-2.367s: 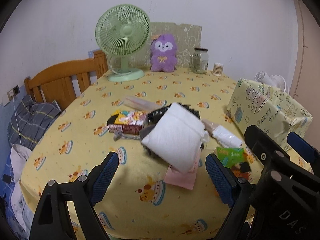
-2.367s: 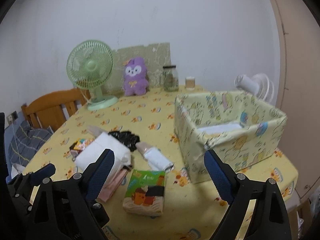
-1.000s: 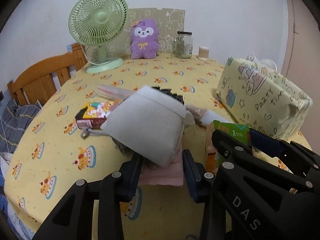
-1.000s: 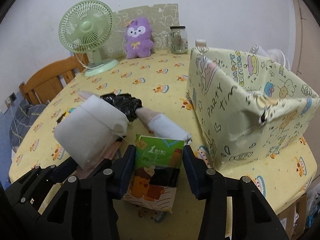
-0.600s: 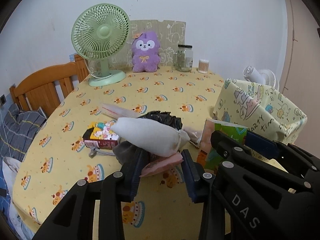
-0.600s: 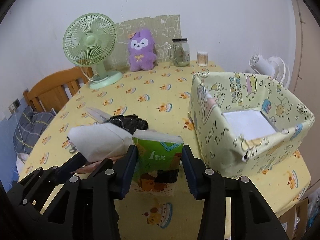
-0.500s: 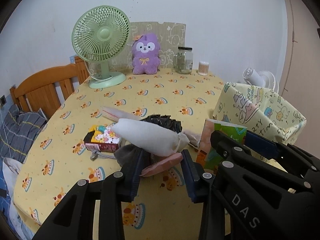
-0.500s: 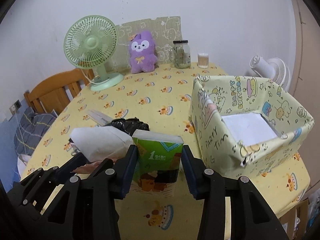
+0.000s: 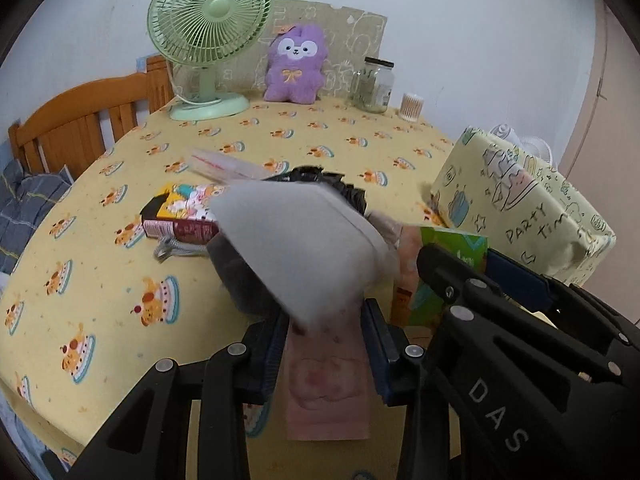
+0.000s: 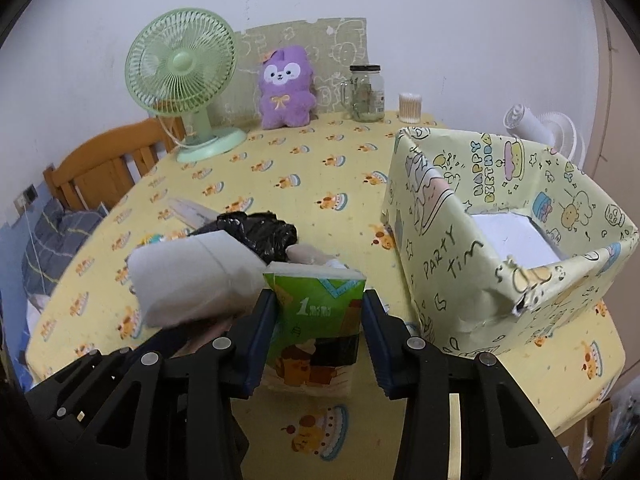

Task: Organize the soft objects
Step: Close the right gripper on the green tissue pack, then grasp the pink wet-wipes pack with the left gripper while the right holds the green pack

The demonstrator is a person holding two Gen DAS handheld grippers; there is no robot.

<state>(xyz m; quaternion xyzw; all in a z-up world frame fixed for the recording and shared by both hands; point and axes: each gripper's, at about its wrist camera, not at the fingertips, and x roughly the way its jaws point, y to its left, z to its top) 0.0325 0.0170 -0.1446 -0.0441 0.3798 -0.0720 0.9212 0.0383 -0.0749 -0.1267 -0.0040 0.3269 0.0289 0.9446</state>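
Left tool [image 9: 325, 344] pinching white bundle [image 9: 304, 240] with pink cloth [image 9: 326, 392]; right tool [image 10: 319, 336] gripping green tissue pack [image 10: 316, 320] beside box [image 10: 440, 264], above bench [image 10: 280, 176].

Table [image 10: 280, 176] covered in yellow cake-print cloth, green fan [image 10: 182, 80] stood at far edge, purple plush [image 10: 284, 88], glass jar [image 10: 366, 92] and swab tub [image 10: 410, 107] set right of fan, papered box [image 10: 500, 240] nearer, black bag [image 10: 260, 232] and snack box [image 9: 180, 216] laid mid-table.
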